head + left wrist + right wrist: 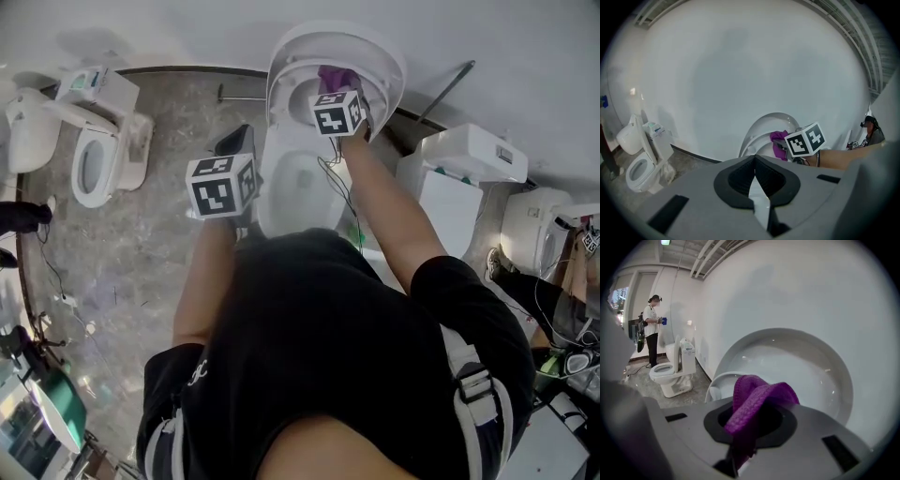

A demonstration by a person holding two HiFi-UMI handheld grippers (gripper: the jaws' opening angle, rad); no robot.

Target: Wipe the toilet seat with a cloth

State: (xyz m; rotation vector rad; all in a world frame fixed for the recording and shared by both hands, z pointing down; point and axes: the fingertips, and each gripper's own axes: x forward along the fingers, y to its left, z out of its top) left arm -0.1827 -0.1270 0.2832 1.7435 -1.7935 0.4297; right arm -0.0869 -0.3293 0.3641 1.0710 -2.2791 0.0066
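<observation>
Your R gripper [749, 434] is clamped on the purple cloth [757, 397]. The fabric is pinched low btwn the jaws and loops up and fwd past them, so a soft fold leads rather than hard plastic, which is sensible for rubbing porcelain. In the head view that gripper is reached out to the far end of the toilet [281, 202], w/ the cloth up inside the raised lid [386, 58], next to the seat ring [292, 80] that is tipped up w/ it. Whether the cloth actually touches the seat, can't tell. Your L gripper [755, 183] has its jaws together w/ nothing btwn them and hangs over the near-left side of the bowl, prob. parked there so it's clear of the wiping arm. Judging by this, the wipe is at or near its start on the upturned seat; next it needs firm contact and a sweep round the ring. Further out there's another toilet [94, 164] on the grey floor [141, 281] to your left, and a person [650, 326] stands near a toilet in the R gripper view.
</observation>
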